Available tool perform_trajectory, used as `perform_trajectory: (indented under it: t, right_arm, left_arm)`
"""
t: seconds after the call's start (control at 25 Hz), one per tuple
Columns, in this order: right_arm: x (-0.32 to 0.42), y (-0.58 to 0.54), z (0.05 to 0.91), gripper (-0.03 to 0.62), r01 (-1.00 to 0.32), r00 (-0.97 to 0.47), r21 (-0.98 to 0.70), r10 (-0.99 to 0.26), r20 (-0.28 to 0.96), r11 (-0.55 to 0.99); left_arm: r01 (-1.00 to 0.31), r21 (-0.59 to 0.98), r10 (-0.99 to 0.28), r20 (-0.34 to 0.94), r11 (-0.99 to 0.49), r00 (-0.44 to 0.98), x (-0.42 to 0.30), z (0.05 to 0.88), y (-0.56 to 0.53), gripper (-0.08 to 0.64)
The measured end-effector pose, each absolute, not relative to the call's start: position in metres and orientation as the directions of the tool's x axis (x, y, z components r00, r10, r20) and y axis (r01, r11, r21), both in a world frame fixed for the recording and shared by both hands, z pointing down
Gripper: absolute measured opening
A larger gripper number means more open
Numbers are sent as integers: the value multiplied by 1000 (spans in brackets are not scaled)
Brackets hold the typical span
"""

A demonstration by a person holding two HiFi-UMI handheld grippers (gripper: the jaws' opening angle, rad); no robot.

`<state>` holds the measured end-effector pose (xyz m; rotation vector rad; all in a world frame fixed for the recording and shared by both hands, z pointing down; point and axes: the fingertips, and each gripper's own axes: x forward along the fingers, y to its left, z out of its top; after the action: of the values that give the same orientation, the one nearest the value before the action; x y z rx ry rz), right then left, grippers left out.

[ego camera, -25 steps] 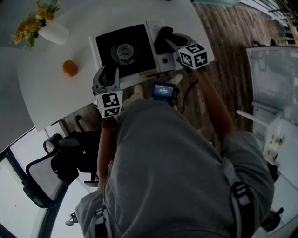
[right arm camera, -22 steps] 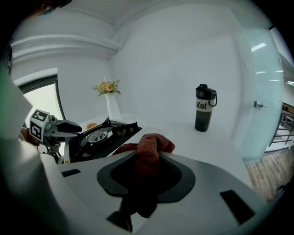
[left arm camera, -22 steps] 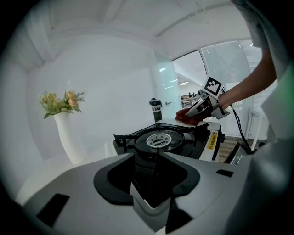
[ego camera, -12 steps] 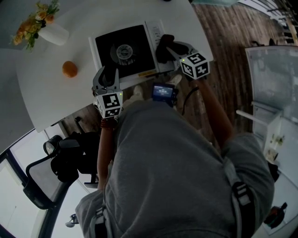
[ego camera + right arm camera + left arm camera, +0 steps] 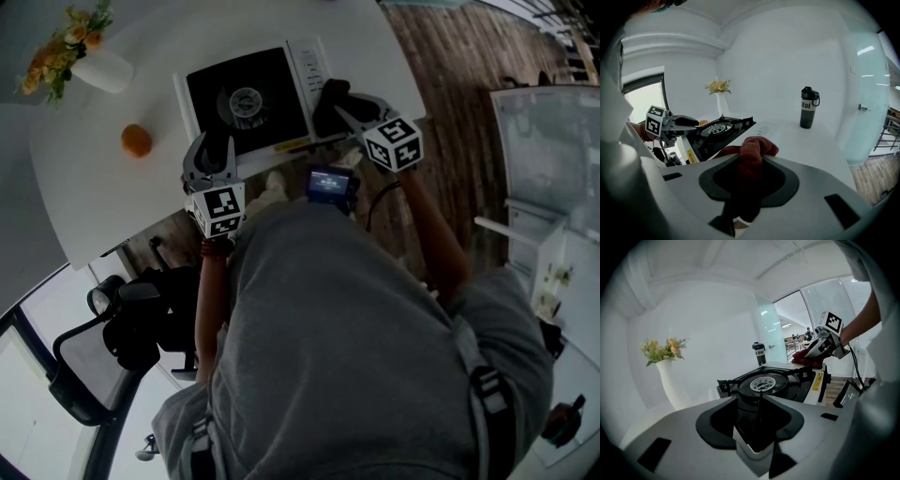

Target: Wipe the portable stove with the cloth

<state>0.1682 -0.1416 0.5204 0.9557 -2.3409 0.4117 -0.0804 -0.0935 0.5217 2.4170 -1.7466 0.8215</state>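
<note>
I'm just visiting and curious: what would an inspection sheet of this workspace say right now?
Surface: white table, stove on it.
Job's things: stove, burner bare; red cloth at its white control end.
Clutter: orange, vase of flowers, dark bottle.
Grippers: left gripper open by the stove's near corner; right gripper shut on the cloth.
Cables: one cable hangs below the right gripper.
Surroundings: wood floor, office chair.
</note>
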Motion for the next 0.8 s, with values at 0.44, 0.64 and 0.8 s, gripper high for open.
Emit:
perform_trajectory:
  t: [0.44,0.64,0.8]
  right_arm:
    - [174,-116,521,115,-703,-596,-58,-543,591,709]
    - [177,-105,521,115,-695,-607,-63,-537,585,717]
    - [176,-102,517,115,-661,-624,-61,-504,597,748]
  left_arm:
    - [-894,-260,-869,439,-366,229,-80,523,-96,179]
    - [-894,-259,-875,424,-366,235,-79,523,-97,181]
    - [-892,-263,-875,422,-368,237,-80,523,-96,181]
